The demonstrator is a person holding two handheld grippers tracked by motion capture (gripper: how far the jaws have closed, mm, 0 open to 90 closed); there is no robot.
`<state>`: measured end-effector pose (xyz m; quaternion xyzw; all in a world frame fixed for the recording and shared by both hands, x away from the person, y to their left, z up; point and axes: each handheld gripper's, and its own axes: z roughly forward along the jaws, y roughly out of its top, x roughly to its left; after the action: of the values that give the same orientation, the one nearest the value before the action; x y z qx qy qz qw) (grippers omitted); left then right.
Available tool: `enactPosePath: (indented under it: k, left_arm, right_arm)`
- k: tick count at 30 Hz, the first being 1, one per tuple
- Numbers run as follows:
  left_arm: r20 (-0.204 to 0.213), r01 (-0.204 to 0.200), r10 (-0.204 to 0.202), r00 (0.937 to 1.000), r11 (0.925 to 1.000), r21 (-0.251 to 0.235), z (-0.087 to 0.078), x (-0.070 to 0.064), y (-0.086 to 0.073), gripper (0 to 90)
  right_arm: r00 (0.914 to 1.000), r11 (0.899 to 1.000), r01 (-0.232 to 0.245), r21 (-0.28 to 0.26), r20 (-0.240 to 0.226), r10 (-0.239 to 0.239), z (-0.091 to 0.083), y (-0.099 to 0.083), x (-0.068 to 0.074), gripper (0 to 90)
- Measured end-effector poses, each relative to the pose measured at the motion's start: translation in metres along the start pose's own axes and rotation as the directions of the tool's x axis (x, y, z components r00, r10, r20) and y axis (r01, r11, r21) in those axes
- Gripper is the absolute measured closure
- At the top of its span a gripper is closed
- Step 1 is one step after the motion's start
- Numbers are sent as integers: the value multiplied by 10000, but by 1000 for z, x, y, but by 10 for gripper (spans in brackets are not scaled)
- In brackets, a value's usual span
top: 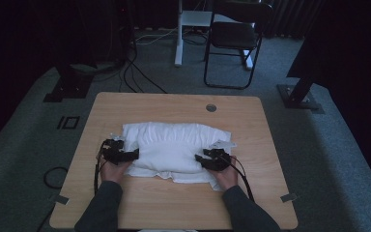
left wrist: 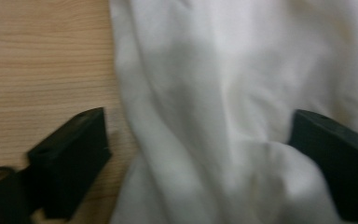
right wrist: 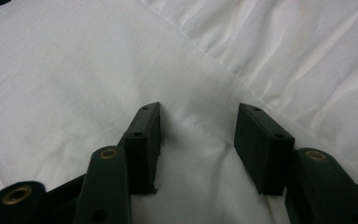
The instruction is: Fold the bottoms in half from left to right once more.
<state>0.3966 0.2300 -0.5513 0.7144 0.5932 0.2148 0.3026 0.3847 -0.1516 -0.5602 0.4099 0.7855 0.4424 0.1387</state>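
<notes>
High view: a white cloth point(top: 174, 147) lies bunched mid-table point(top: 125, 203), soft, light and limp by its look, best pinched at its side edges. The left gripper point(top: 125, 153) straddles the cloth's left edge, jaws spread wide. The right gripper point(top: 207, 158) presses into the right side, jaws partly apart around a fold.

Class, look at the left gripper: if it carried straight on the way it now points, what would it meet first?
Most likely the white cloth. The left gripper has its jaws spread wide, with the cloth's bunched edge already between them, so it would push into fabric almost at once; the exact gap is unclear.
</notes>
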Motion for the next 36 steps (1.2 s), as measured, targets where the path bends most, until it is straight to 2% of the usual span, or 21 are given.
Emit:
enactPosePath:
  k: [1, 2, 7, 9, 10, 11, 14, 17, 20, 23, 26, 27, 28, 29, 32, 33, 35, 36]
  left_arm:
    - [-12, -5, 5, 10000, 10000, 35, -1, -2, 0, 199]
    - [-53, -22, 22, 10000, 10000, 82, -2, -3, 1, 199]
    - [251, -138, 135, 9996, 9999, 101, -5, -5, 1, 417]
    - [437, -122, 118, 9990, 9999, 102, -6, -3, 1, 567]
    - [664, -23, 14, 9978, 9999, 121, -7, -2, 1, 701]
    - [781, -16, 6, 9969, 9999, 122, -7, -2, 1, 701]
    - [739, -141, 140, 9972, 9999, 11, -9, -6, 2, 806]
    - [1081, 149, -103, 9941, 9990, -417, -17, -3, 3, 812]
    - [1352, 245, -118, 9908, 9954, -926, -26, -1, 6, 812]
    - [1557, 330, -119, 9877, 9905, -1337, -33, -1, 9, 812]
    - [1729, 407, -113, 9849, 9851, -1673, -41, -2, 16, 812]
    - [1778, 377, -48, 9841, 9825, -1823, -44, -3, 19, 811]
    - [1847, 372, -1, 9828, 9797, -1971, -47, -3, 22, 811]
    - [1903, 397, 11, 9817, 9768, -2104, -50, -4, 25, 811]
    - [2046, 383, 135, 9787, 9682, -2473, -61, -7, 37, 812]
    - [2127, 358, 216, 9769, 9643, -2624, -65, -8, 41, 812]
    - [2374, 301, 424, 9705, 9553, -2940, -74, -13, 49, 813]
    - [2321, 170, 585, 9709, 9504, -3106, -78, -17, 53, 813]
  right_arm:
    - [10000, 10000, -5, -3, 2, 5, 0, 0, 0, 499]
    - [10000, 10000, -4, -8, 12, 4, 0, 0, 0, 500]
    - [10000, 10000, -16, -11, 17, 16, -1, 0, 1, 499]
    - [10000, 10000, -1, 13, -6, 1, -1, 0, 2, 498]
    - [10000, 10000, 31, 8, -7, -31, -1, 0, 3, 498]
    - [10000, 10000, 31, 8, -7, -31, -1, 0, 3, 498]
    - [9999, 9999, 93, 70, -43, -93, -2, 1, 2, 496]
    - [9998, 9998, 173, 124, -51, -172, -4, 4, 1, 494]
    - [9995, 9996, 277, 112, 171, -279, -14, 15, 2, 488]
    - [9987, 9986, 348, -387, 373, -333, -24, 32, 5, 475]
    - [9983, 9957, 555, -736, 242, -538, -25, 51, 14, 465]
    - [9970, 9944, 746, -748, 237, -731, -22, 56, 19, 458]
    - [9930, 9915, 1169, -573, 244, -1156, -11, 61, 27, 455]
    - [9930, 9915, 1169, -573, 244, -1156, -11, 61, 27, 455]
    - [9904, 9904, 1377, 100, 50, -1378, 14, 60, 35, 457]
    - [9886, 9874, 1502, 497, 40, -1506, 23, 57, 37, 457]
    - [9827, 9752, 1843, 1225, -46, -1852, 41, 49, 40, 463]
    - [9859, 9796, 1675, 1110, -188, -1665, 46, 47, 39, 466]
